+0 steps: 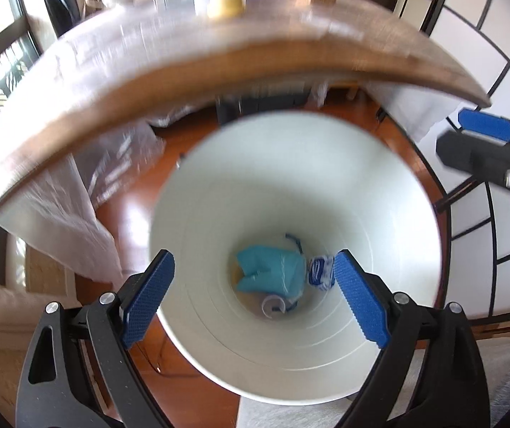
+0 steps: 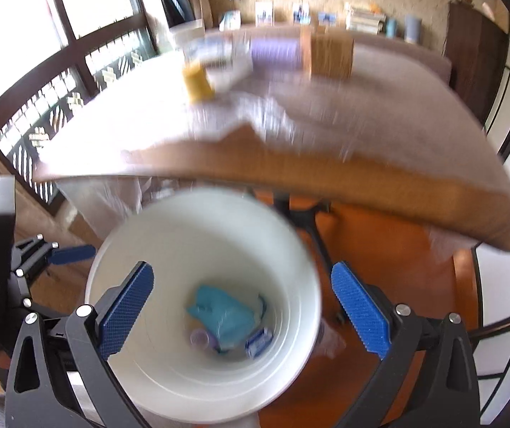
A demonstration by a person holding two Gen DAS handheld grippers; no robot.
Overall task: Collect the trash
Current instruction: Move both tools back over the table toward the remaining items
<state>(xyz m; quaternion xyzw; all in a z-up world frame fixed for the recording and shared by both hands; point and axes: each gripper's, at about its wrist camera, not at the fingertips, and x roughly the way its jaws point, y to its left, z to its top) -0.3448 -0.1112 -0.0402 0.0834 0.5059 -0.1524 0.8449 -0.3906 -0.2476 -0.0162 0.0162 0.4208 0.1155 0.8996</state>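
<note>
A white bin stands on the floor below the table edge. At its bottom lie a teal wrapper, a blue-and-white packet and a small white roll. My left gripper is open and empty above the bin mouth. The right gripper shows at the right edge of the left wrist view. In the right wrist view the bin holds the teal wrapper and the packet. My right gripper is open and empty above it.
A wooden table with clear plastic sheeting hangs over the bin. On it stand a yellow cup, a purple item and a cardboard box. The floor is orange wood. Windows are at the left.
</note>
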